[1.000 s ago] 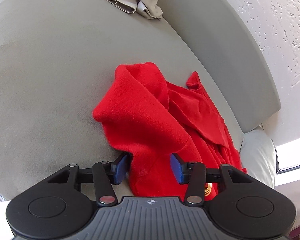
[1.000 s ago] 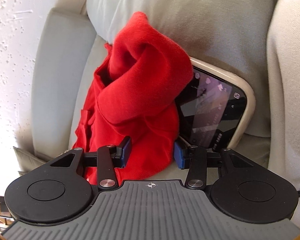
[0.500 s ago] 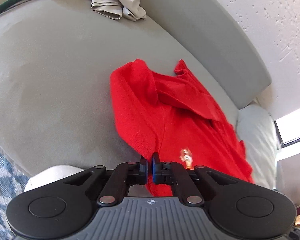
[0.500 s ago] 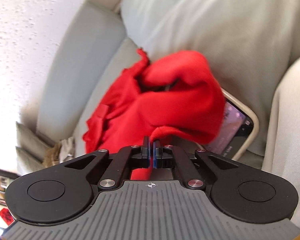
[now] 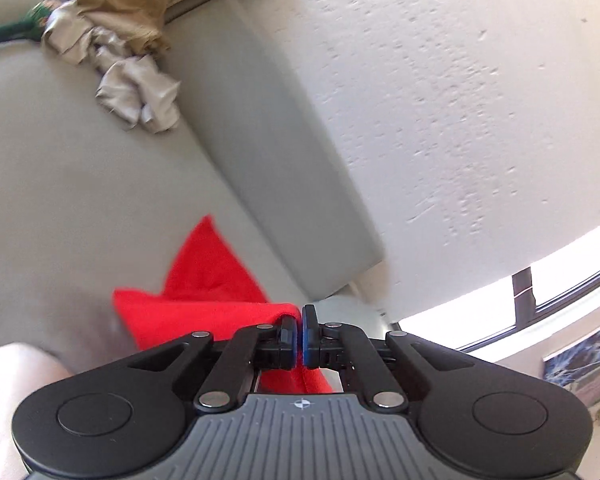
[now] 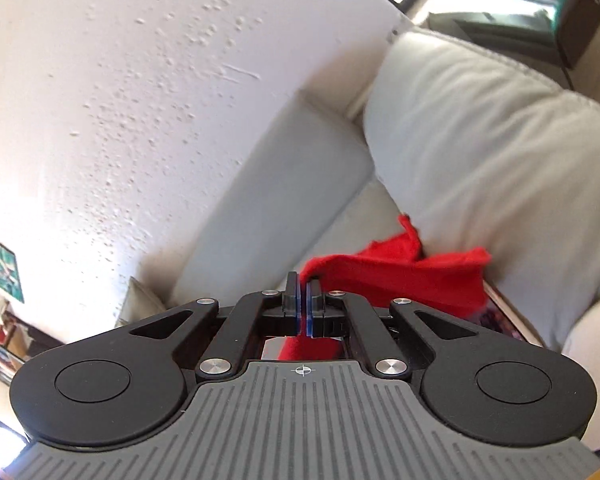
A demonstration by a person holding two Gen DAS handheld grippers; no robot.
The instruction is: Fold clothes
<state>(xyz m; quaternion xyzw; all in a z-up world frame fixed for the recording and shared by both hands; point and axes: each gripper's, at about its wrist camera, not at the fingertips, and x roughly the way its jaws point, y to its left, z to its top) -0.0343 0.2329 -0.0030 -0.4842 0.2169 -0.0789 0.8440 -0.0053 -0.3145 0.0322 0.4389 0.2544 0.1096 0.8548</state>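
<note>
A bright red garment (image 5: 204, 292) hangs lifted above the grey sofa seat (image 5: 60, 208). My left gripper (image 5: 299, 334) is shut on its upper edge, and the cloth trails down to the left and below the jaws. In the right wrist view the same red garment (image 6: 412, 276) stretches to the right of my right gripper (image 6: 302, 304), which is shut on another part of its edge. More red cloth shows under both grippers' linkages. Most of the garment is hidden beneath the gripper bodies.
A crumpled pile of beige and grey clothes (image 5: 128, 76) lies at the sofa's far end. The sofa backrest (image 5: 284, 184) runs along a white textured wall (image 5: 440, 120). A pale cushion (image 6: 500, 152) stands at right; a tablet's edge (image 6: 504, 312) peeks below the cloth.
Both grippers closed on the red garment and rose with it. The views tilted up toward the wall, and the garment left the seat and stretched out.
</note>
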